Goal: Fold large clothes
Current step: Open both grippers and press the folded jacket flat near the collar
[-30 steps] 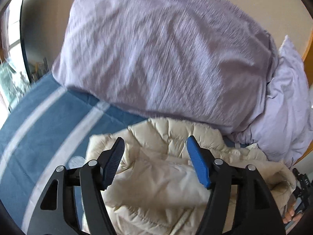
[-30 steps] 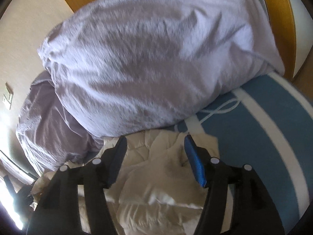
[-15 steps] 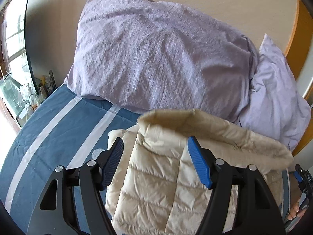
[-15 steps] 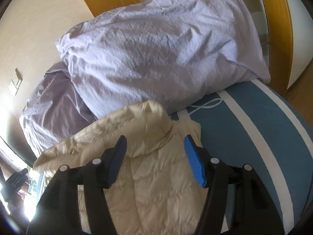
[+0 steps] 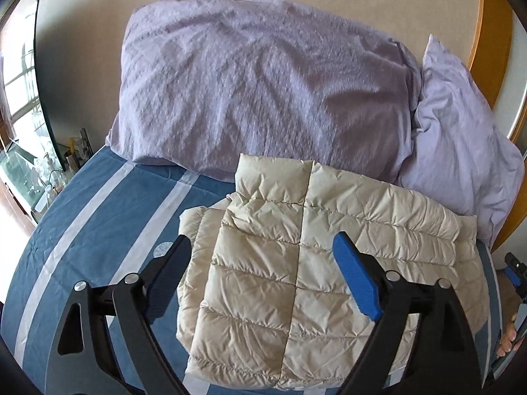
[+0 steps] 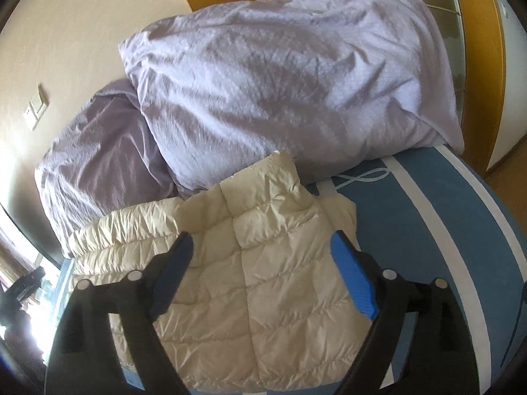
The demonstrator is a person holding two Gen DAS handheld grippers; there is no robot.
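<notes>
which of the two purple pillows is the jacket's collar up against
The big pillow, the darker lilac one filling the middle of the left wrist view. The collar end of the jacket meets its lower edge; the smaller, paler pillow sits off to the right.

Left gripper (image 5: 263,268) spread wide, nothing held between the blue-padded fingers (image 5: 357,283), black linkage arms angled outward from the base, pointed forward and slightly down. Right gripper (image 6: 263,266) likewise parted wide, empty, blue pads (image 6: 354,279) facing inward, aimed forward and down at much the same height. At the far right edge of the left wrist view, fingertips of the right hand (image 5: 507,340) wrapped around a handle.
</notes>
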